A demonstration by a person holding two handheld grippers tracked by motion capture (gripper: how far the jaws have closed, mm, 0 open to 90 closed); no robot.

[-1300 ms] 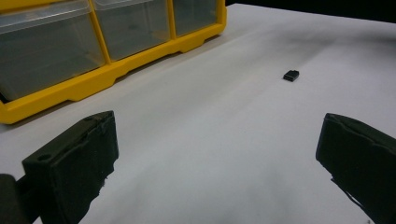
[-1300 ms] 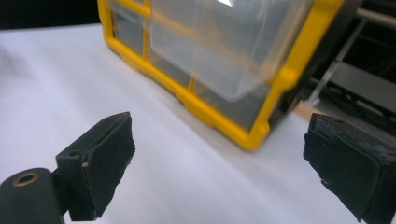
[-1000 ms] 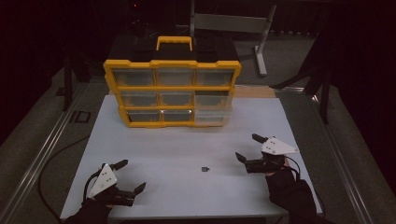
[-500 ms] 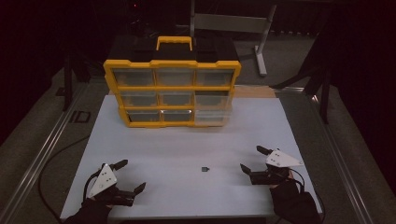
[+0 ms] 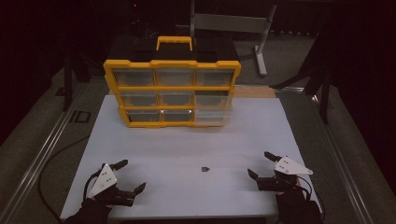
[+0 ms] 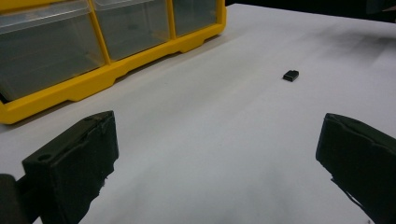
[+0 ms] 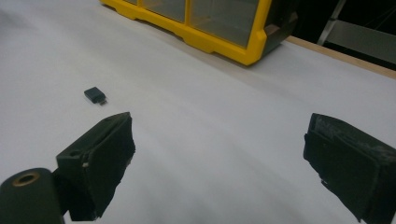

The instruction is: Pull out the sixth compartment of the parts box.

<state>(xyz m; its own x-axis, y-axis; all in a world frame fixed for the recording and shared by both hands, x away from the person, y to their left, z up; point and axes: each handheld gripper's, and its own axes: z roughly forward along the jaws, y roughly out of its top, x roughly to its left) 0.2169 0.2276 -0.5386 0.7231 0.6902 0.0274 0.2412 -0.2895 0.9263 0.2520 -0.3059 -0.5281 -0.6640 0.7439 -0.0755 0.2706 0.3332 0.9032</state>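
A small black part (image 5: 204, 169) lies on the white table (image 5: 187, 144), between the two grippers; it looks like a tiny USB adapter (image 6: 290, 75) (image 7: 95, 95). My left gripper (image 5: 130, 176) rests open near the front left corner, its jaws wide apart with nothing between them (image 6: 219, 163). My right gripper (image 5: 261, 164) stands open at the front right, also holding nothing (image 7: 219, 158). A yellow organiser (image 5: 172, 91) with clear drawers stands upright at the back of the table.
The organiser's lower right drawer (image 5: 213, 113) sits slightly pulled out. A black box with a yellow handle (image 5: 174, 42) is behind the organiser. A metal frame (image 5: 233, 23) stands on the floor beyond. Cables trail off the table's left edge.
The right gripper has drawn back toward the front edge of the table and lowered. The left gripper and the small black part have stayed put.
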